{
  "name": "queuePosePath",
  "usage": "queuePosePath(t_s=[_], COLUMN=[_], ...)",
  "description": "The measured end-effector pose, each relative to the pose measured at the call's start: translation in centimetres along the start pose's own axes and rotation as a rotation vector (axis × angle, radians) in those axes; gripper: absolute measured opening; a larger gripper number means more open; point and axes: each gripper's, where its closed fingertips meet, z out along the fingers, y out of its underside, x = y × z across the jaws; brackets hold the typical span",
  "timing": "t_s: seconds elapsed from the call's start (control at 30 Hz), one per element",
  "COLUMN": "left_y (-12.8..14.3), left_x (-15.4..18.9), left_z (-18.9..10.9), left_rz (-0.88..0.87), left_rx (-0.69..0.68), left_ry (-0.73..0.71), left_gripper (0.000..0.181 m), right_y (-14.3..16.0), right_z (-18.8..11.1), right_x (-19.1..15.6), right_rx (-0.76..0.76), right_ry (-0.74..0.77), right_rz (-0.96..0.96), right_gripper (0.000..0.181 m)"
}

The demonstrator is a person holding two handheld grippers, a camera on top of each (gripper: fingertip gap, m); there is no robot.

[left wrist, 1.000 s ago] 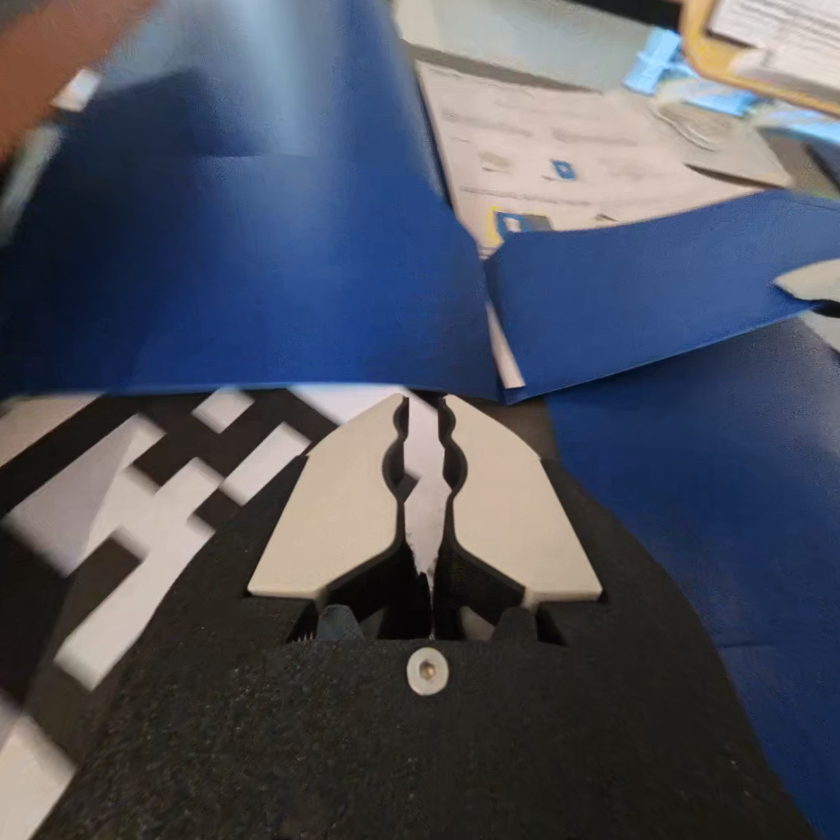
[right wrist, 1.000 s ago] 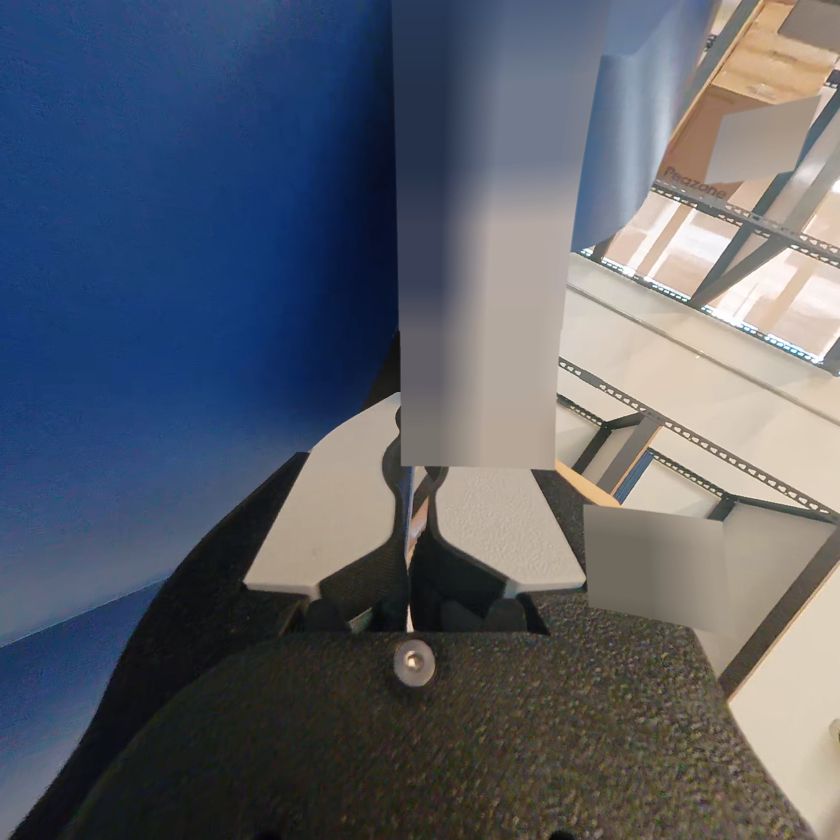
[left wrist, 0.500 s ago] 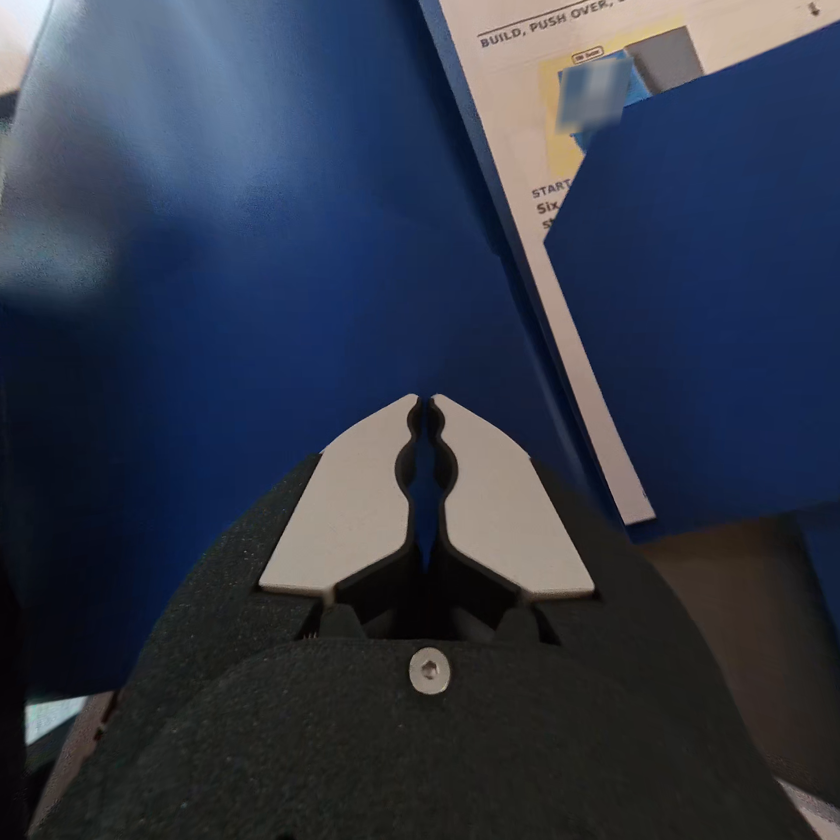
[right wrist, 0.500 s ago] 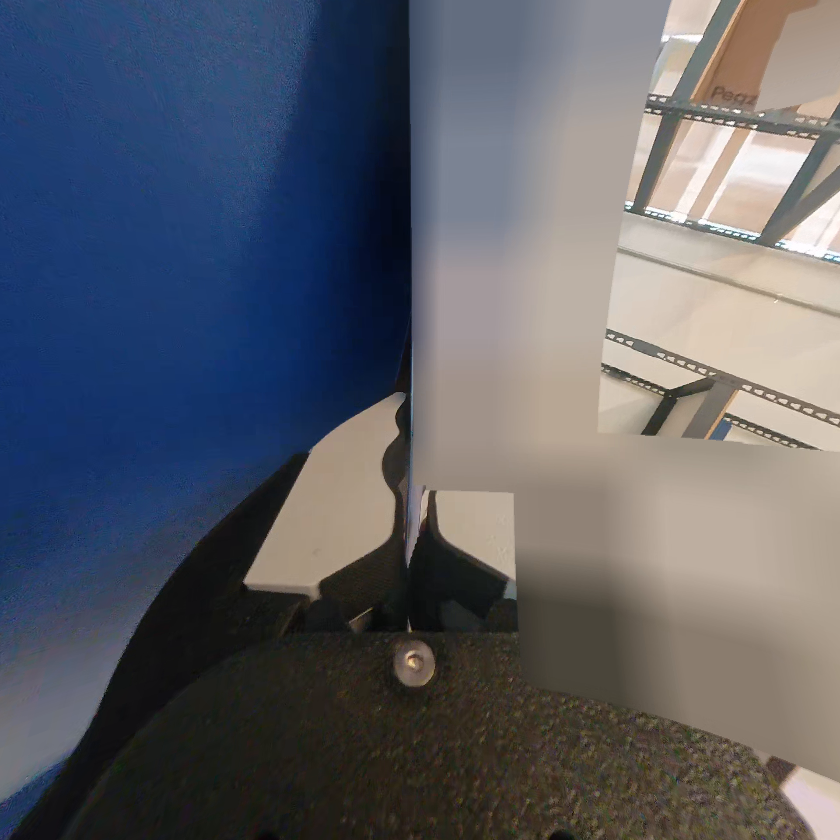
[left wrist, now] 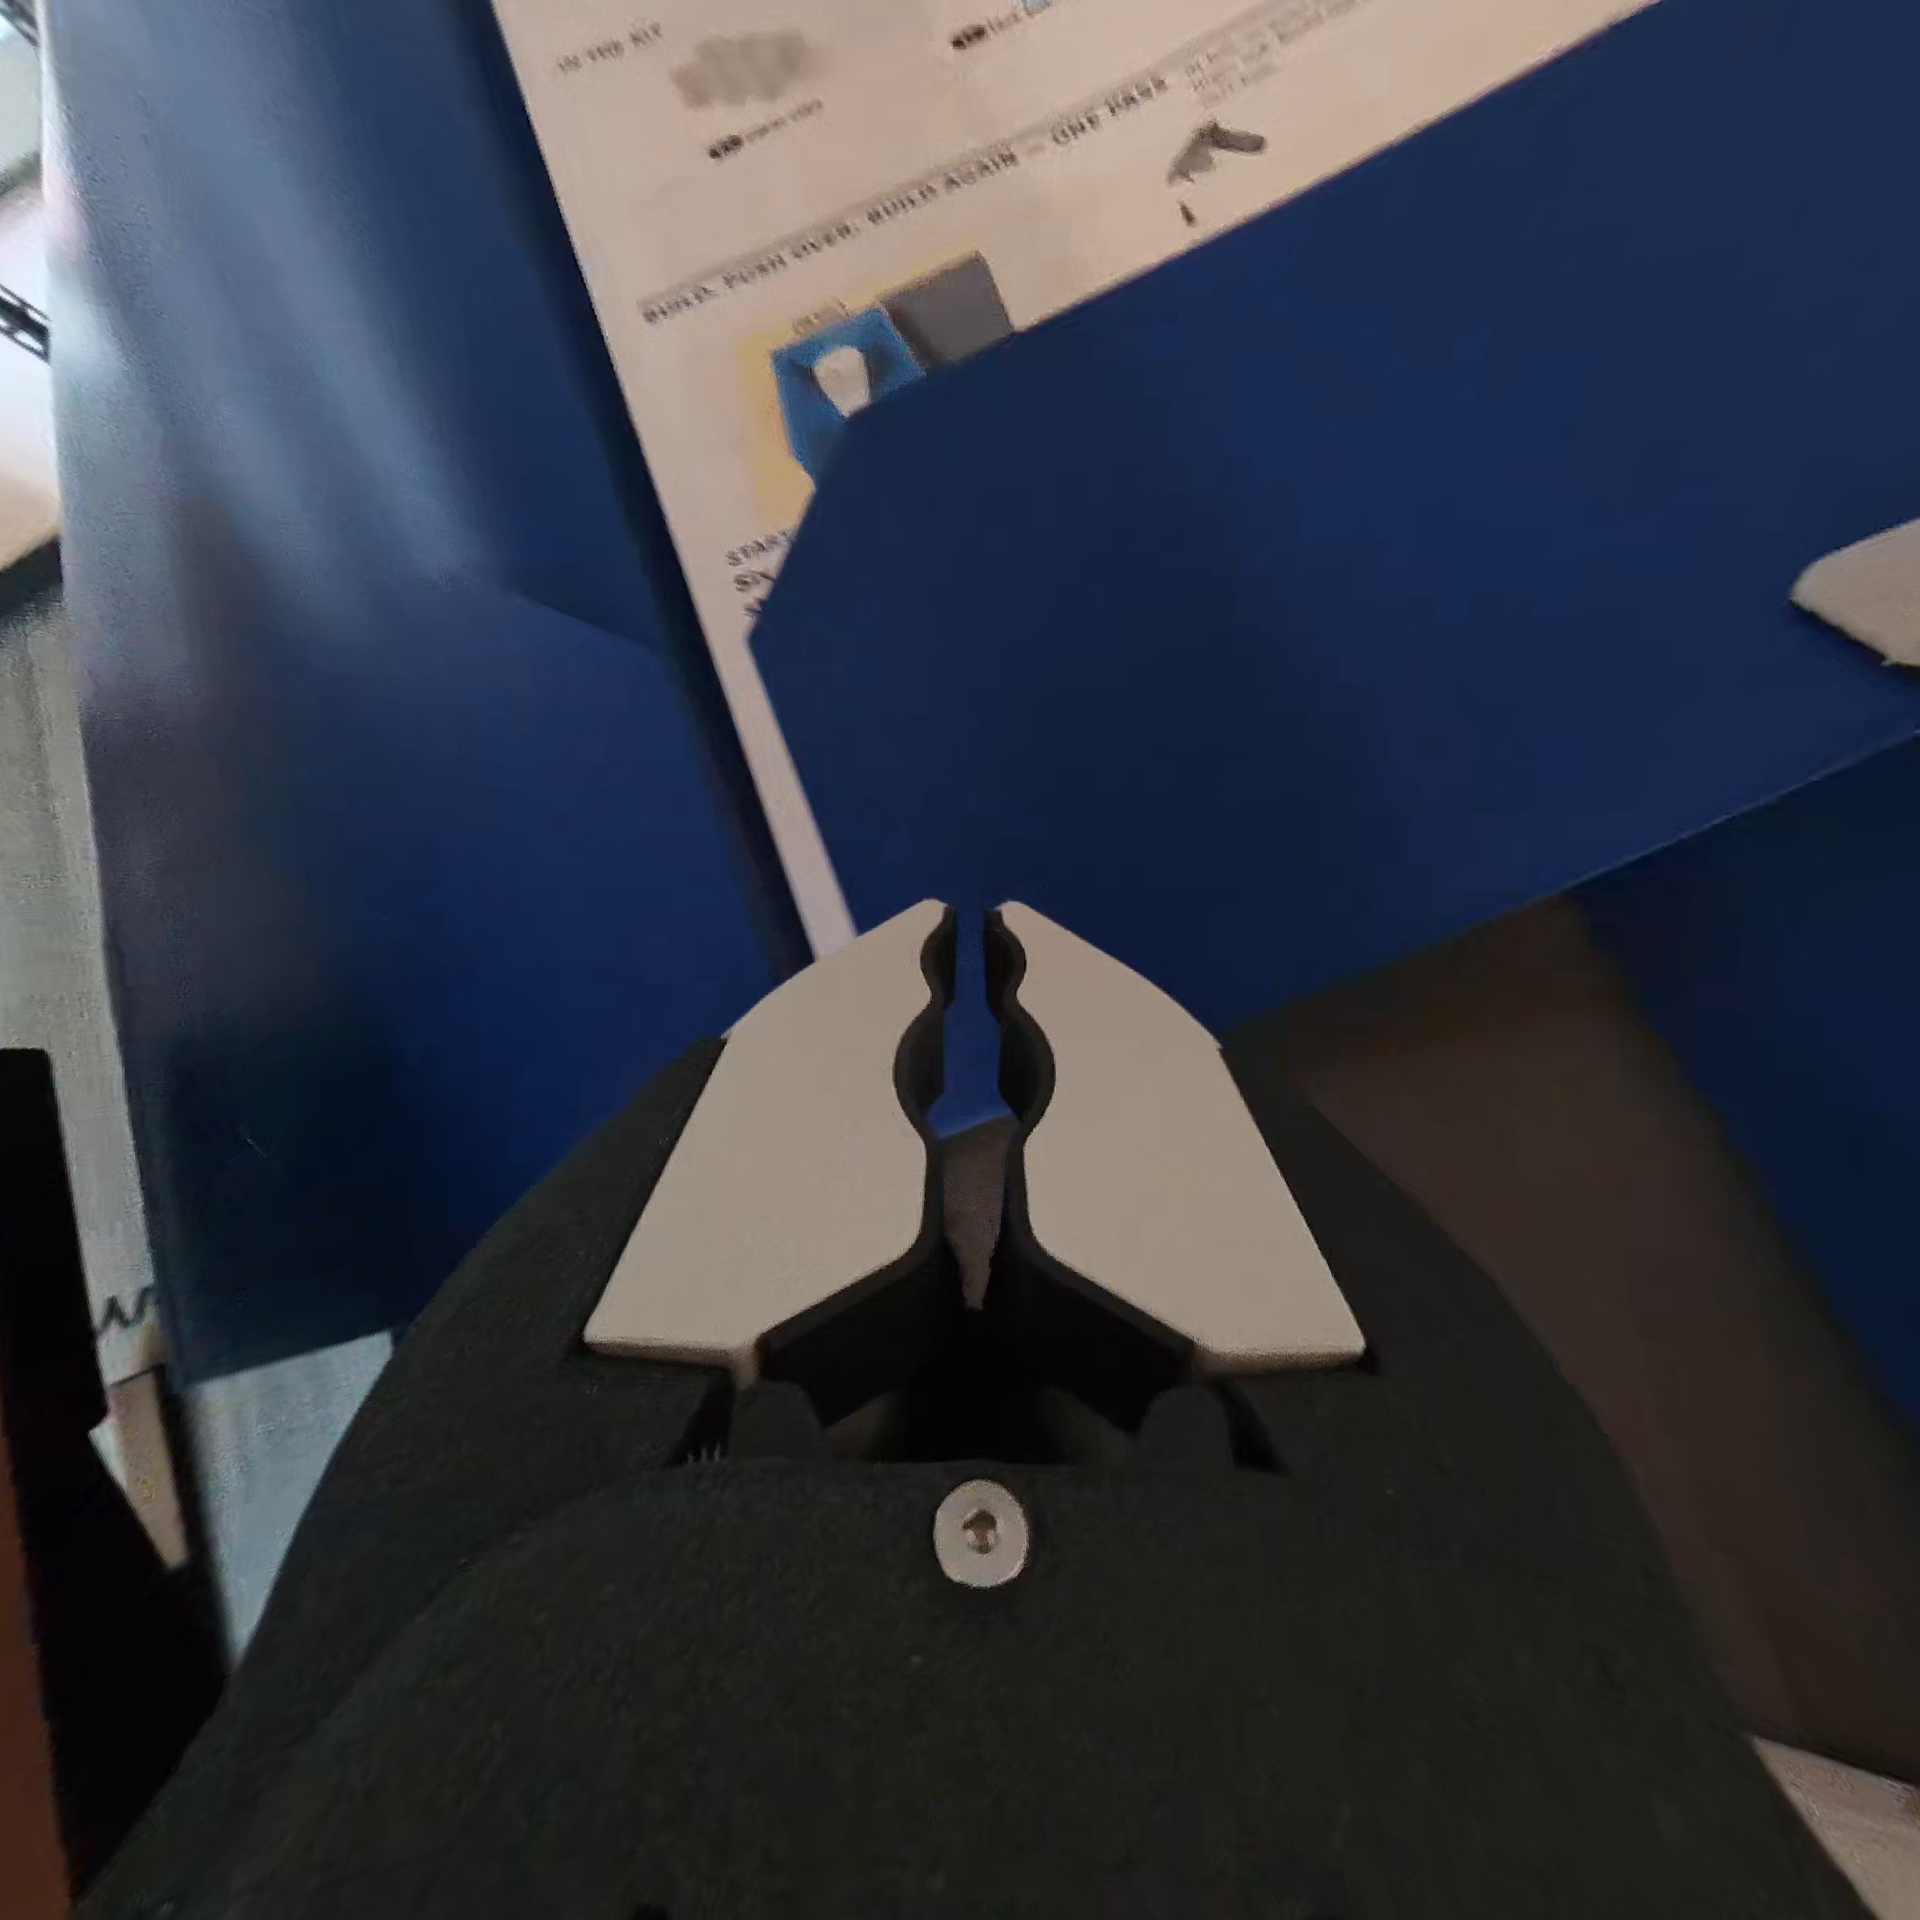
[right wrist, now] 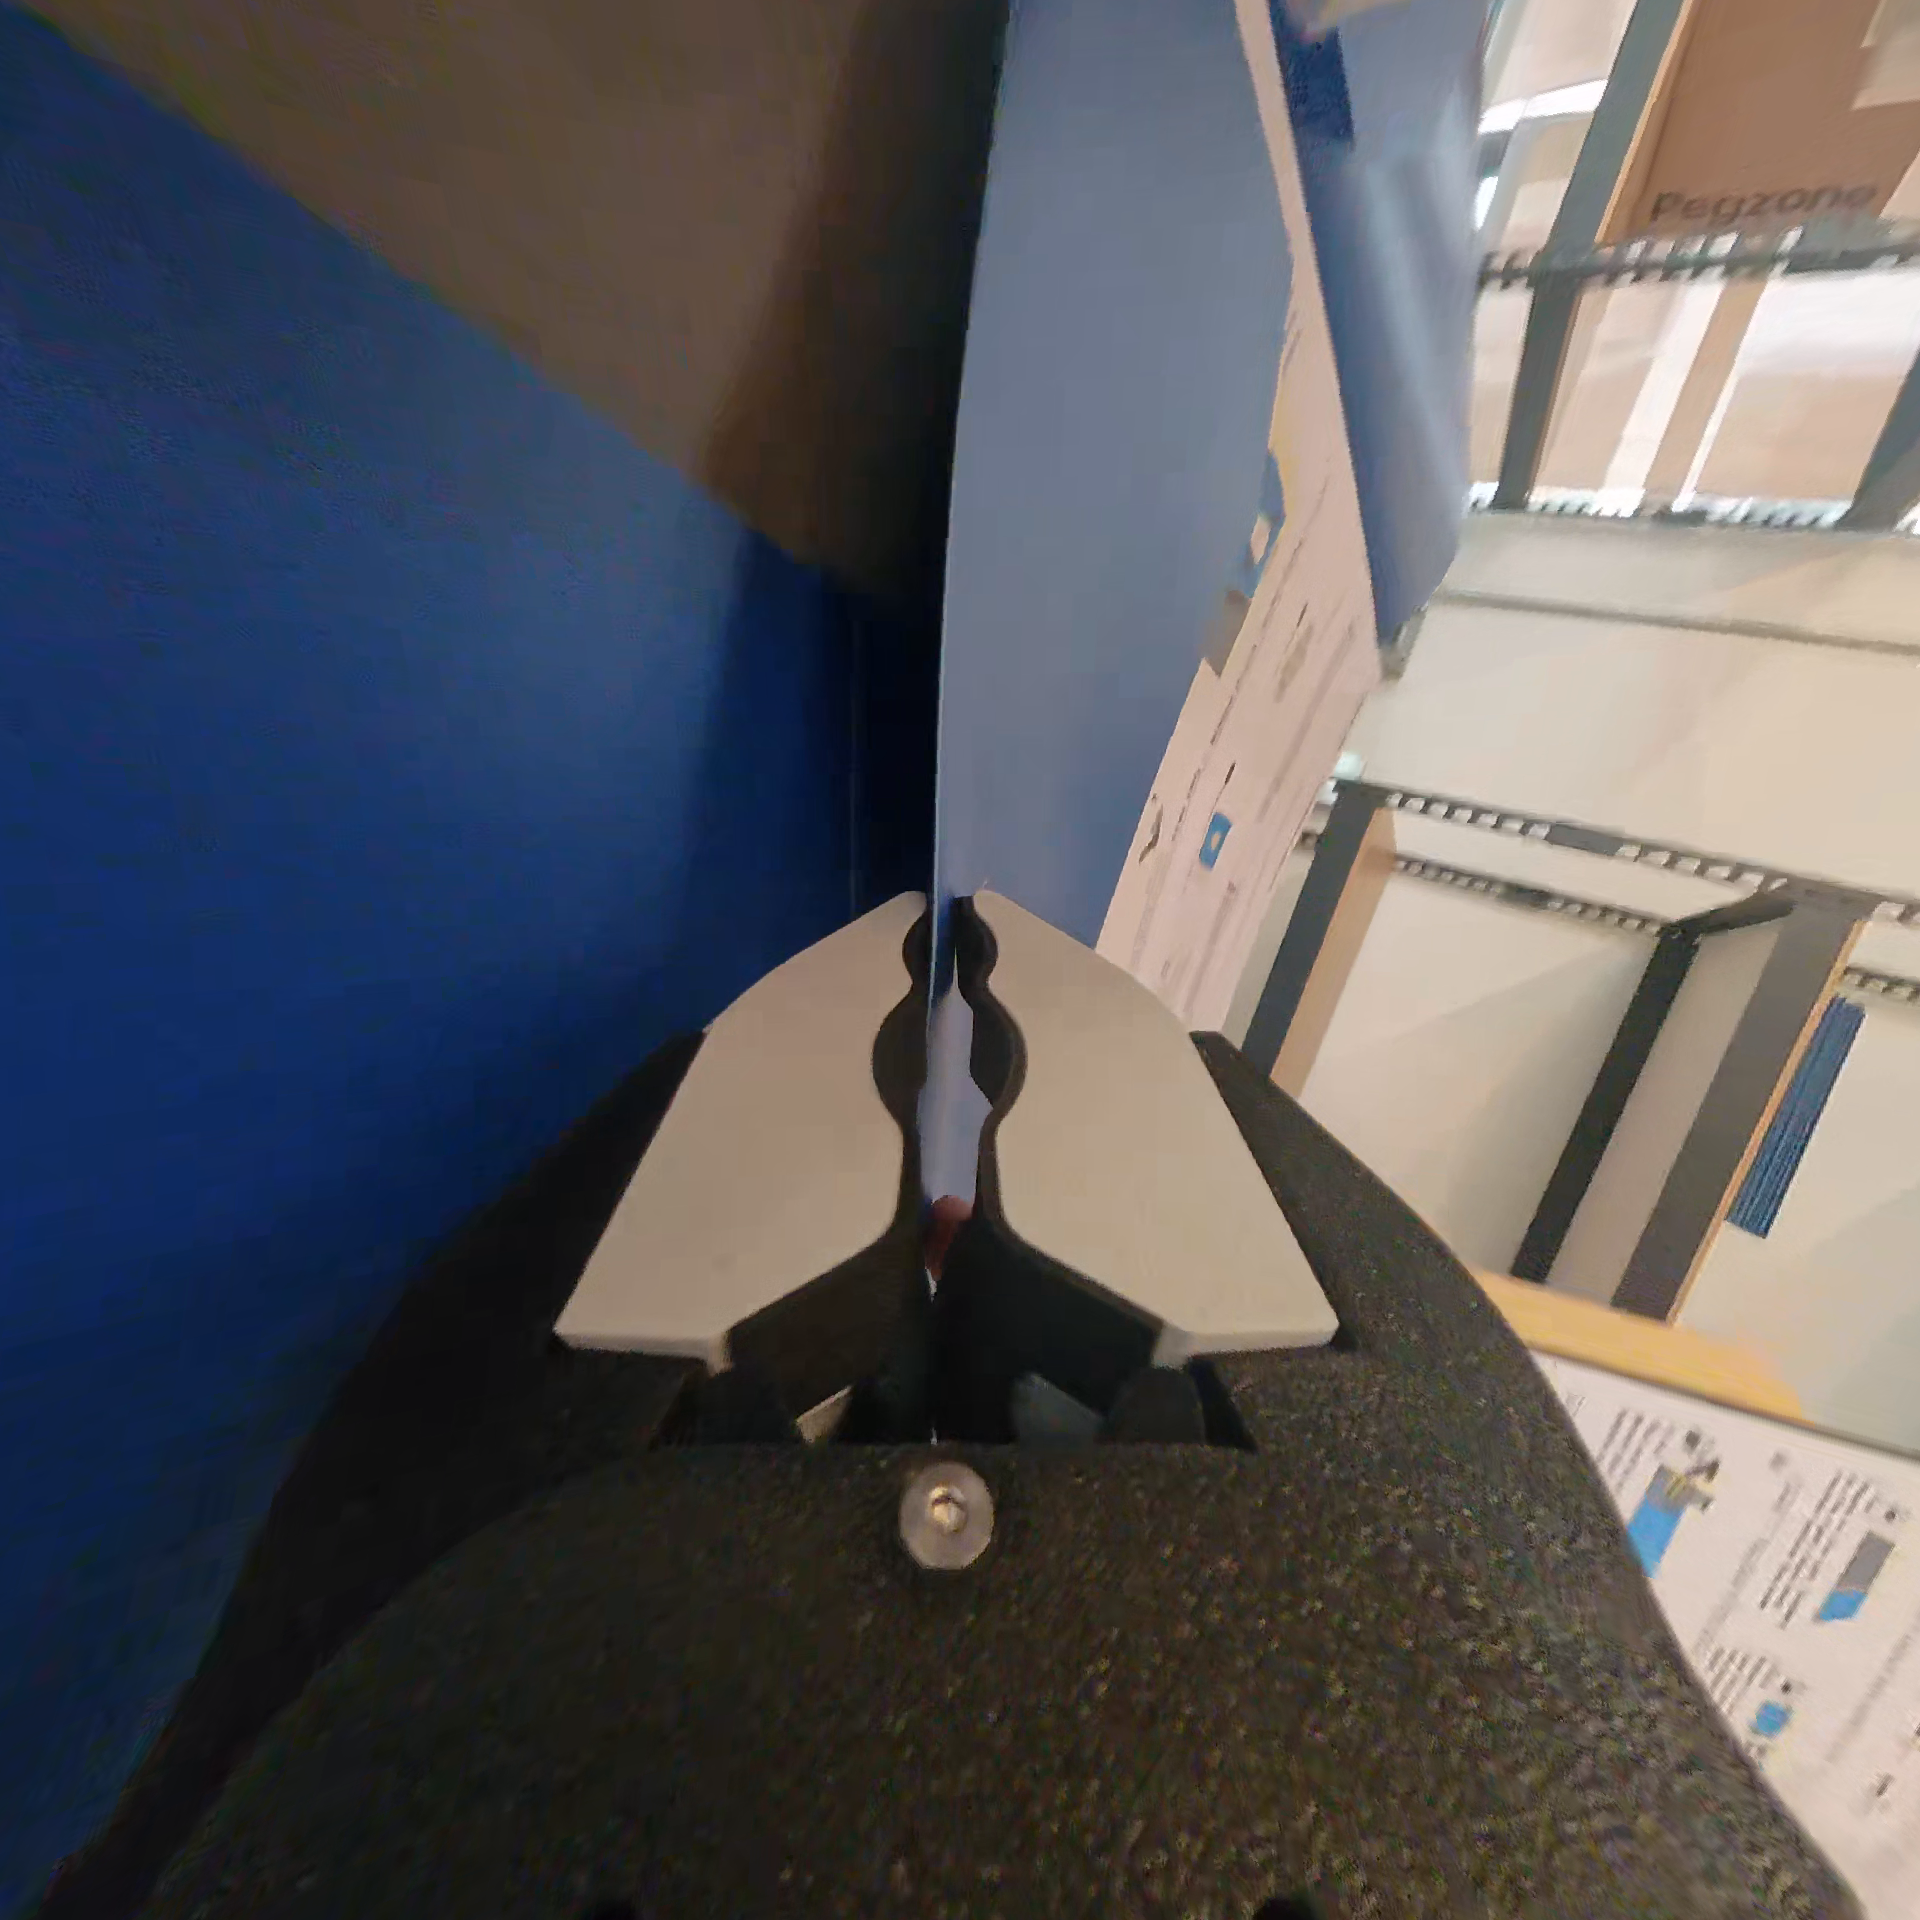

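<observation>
An open blue folder (left wrist: pixel 364 727) fills the left wrist view, with a printed sheet (left wrist: pixel 831 187) tucked in its inner pocket (left wrist: pixel 1299 571). My left gripper (left wrist: pixel 974 914) hovers at the pocket's lower edge. Its jaws stand a thin slit apart with nothing between them. My right gripper (right wrist: pixel 951 909) is shut on the folder's edge, and the flap (right wrist: pixel 1091 520) rises edge-on from its tips. The other cover (right wrist: pixel 364 831) fills the left of that view, and the sheet (right wrist: pixel 1247 779) shows at the right. One finger of the right gripper (left wrist: pixel 1870 603) shows on the pocket's right end.
Metal shelving with cardboard boxes (right wrist: pixel 1714 260) stands behind. Another printed sheet (right wrist: pixel 1766 1558) lies on the surface at lower right, past a wooden edge (right wrist: pixel 1610 1340). A grey tabletop (left wrist: pixel 1507 1195) shows under the folder. Left tips to right tips: about 15 cm.
The folder has been lifted and tilted up. The left gripper has slid right from the left cover to the pocket's lower edge, and its jaws have parted slightly. The right gripper keeps its hold.
</observation>
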Motion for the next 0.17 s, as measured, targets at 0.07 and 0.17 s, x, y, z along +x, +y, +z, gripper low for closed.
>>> queuePosePath(t_s=[0.07,0.17], left_y=[0.5,0.8], left_x=[-0.3,-0.8], left_z=[0.0,-0.2], left_rz=[0.055,0.113], left_rx=[-0.026,-0.042], left_ry=[-0.033,-0.059], left_gripper=[0.007,0.006], right_y=[-1.1,-2.2], right_z=[0.3,0.2], right_x=[-0.1,-0.2], right_rx=[0.043,0.064], right_ry=[0.022,0.028], right_rz=[-0.045,-0.064], right_gripper=[0.003,0.003])
